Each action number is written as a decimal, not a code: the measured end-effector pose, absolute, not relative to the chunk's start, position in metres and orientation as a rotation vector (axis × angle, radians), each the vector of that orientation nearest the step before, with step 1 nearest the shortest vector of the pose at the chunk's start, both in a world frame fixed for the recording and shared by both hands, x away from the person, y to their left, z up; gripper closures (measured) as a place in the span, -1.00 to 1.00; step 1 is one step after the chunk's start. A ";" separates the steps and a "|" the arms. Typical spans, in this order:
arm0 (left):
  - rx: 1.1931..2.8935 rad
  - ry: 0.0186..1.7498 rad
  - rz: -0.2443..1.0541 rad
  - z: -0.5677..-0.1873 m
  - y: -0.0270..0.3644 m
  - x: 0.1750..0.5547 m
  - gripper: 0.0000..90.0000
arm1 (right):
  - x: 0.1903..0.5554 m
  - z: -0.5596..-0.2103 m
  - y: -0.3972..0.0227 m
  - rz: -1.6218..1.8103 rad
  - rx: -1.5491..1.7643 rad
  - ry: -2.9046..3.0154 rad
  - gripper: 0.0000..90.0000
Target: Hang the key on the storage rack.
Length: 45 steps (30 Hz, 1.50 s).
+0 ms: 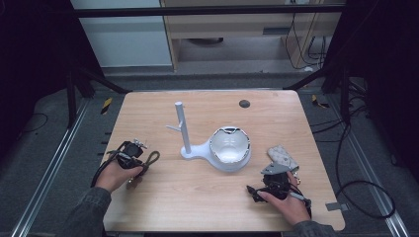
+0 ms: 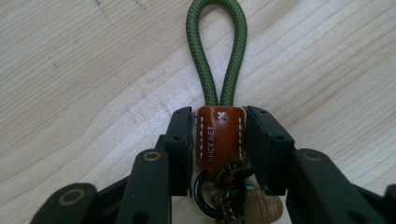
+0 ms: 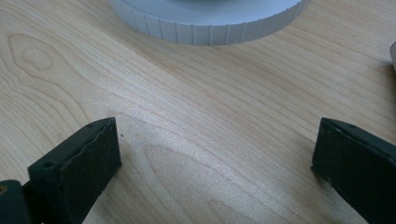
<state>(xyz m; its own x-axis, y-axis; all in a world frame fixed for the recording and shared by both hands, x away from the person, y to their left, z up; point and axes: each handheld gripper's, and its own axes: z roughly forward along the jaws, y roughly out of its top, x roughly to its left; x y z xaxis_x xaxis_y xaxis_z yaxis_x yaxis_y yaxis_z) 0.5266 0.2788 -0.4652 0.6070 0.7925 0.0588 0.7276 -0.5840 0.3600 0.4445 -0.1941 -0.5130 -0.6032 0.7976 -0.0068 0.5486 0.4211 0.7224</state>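
Note:
A keychain lies on the wooden table: a green rope loop [image 2: 198, 51] runs into a brown stitched leather tab [image 2: 219, 133], with a black ring [image 2: 201, 196] below it. My left gripper [image 2: 218, 145] is shut on that tab, one pad pressed to each side. From above, the left gripper [image 1: 140, 163] is at the table's left with the green loop [image 1: 153, 158] sticking out to its right. My right gripper [image 1: 269, 180] rests low at the front right. Its jaws [image 3: 215, 158] stand wide open over bare wood, short of the white stand's ribbed base [image 3: 205, 28].
A white stand [image 1: 184, 131] with a thin post and side pegs has a glossy white bowl [image 1: 230, 147] on its round base at mid table. A patterned pouch [image 1: 282, 155] lies just beyond the right hand. A small dark disc [image 1: 244, 103] sits near the far edge.

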 end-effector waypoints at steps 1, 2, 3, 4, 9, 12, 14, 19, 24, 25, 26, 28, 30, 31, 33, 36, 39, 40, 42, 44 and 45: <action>2.536 1.235 0.304 -0.465 0.279 0.527 0.40 | 0.445 -0.513 -0.194 0.991 1.156 2.331 -0.97; 2.546 1.230 0.302 -0.466 0.279 0.527 0.41 | 0.445 -0.513 -0.194 0.991 1.156 2.331 -0.97; 2.547 1.230 0.301 -0.466 0.279 0.527 0.44 | 0.445 -0.513 -0.194 0.991 1.156 2.332 -0.97; 2.550 1.227 0.303 -0.467 0.279 0.526 0.44 | 0.445 -0.513 -0.194 0.991 1.156 2.331 -0.97; 2.532 1.215 0.351 -0.461 0.278 0.523 0.47 | 0.445 -0.513 -0.194 0.991 1.155 2.331 -0.97; 2.479 1.190 0.384 -0.451 0.281 0.515 0.47 | 0.444 -0.513 -0.194 0.991 1.155 2.332 -0.97; 2.411 1.173 0.407 -0.444 0.284 0.508 0.47 | 0.444 -0.513 -0.194 0.991 1.155 2.332 -0.97; 2.264 1.125 0.480 -0.427 0.289 0.490 0.47 | 0.445 -0.513 -0.194 0.991 1.156 2.332 -0.98; 2.163 1.057 0.563 -0.415 0.287 0.472 0.47 | 0.445 -0.513 -0.194 0.991 1.156 2.332 -0.98; 2.154 1.045 0.580 -0.413 0.286 0.470 0.47 | 0.445 -0.513 -0.194 0.992 1.156 2.332 -0.98; 2.139 1.035 0.594 -0.411 0.284 0.466 0.47 | 0.445 -0.513 -0.194 0.991 1.155 2.332 -0.98; 2.108 1.011 0.623 -0.407 0.280 0.460 0.48 | 0.445 -0.513 -0.194 0.992 1.156 2.332 -0.98; 2.081 0.995 0.629 -0.404 0.277 0.456 0.48 | 0.445 -0.513 -0.194 0.991 1.155 2.332 -0.98; 2.070 0.988 0.631 -0.403 0.275 0.454 0.48 | 0.445 -0.513 -0.194 0.991 1.155 2.333 -0.98; 2.049 0.973 0.635 -0.401 0.272 0.451 0.48 | 0.445 -0.513 -0.194 0.991 1.155 2.332 -0.98; 2.021 0.954 0.640 -0.397 0.268 0.446 0.48 | 0.445 -0.513 -0.194 0.991 1.155 2.333 -0.98; 1.990 0.933 0.635 -0.393 0.263 0.441 0.48 | 0.445 -0.513 -0.194 0.993 1.155 2.335 -0.98; 1.983 0.924 0.638 -0.392 0.260 0.439 0.48 | 0.445 -0.513 -0.194 0.993 1.155 2.335 -0.98; 1.970 0.906 0.643 -0.389 0.255 0.436 0.48 | 0.445 -0.513 -0.194 0.993 1.155 2.335 -0.98; 1.956 0.891 0.648 -0.387 0.251 0.432 0.48 | 0.445 -0.513 -0.194 0.993 1.155 2.335 -0.98; 1.955 0.883 0.647 -0.386 0.249 0.431 0.48 | 0.445 -0.513 -0.194 0.993 1.155 2.335 -0.98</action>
